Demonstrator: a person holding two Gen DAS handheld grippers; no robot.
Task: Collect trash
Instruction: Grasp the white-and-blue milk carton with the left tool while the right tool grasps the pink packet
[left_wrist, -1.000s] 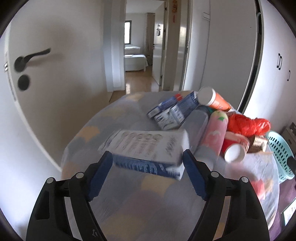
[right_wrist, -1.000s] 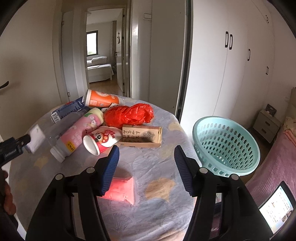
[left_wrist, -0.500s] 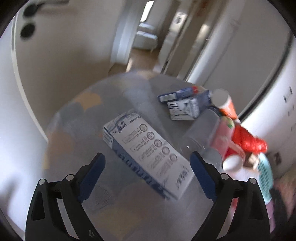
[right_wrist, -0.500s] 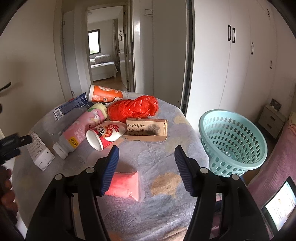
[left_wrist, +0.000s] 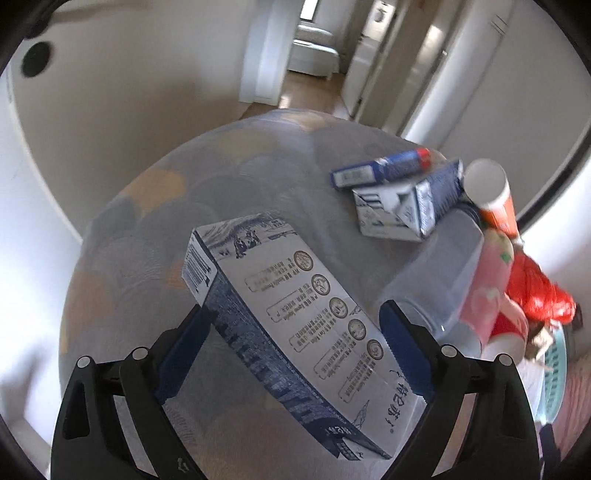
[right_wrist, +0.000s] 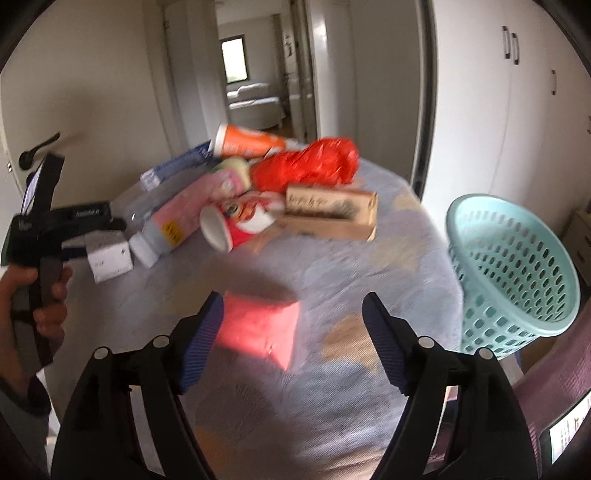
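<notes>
White and blue milk carton (left_wrist: 295, 314) printed with Chinese characters, a barcode on its end and five round icons beside lines too small to read, brown cardboard box (right_wrist: 332, 210) bearing blurred, illegible dark script

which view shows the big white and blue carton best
The left wrist view. The carton fills the middle of the picture, lying on the table between the open left gripper, with its printed side readable. The right wrist view shows only its white end at the far left, small and blurred.
</notes>
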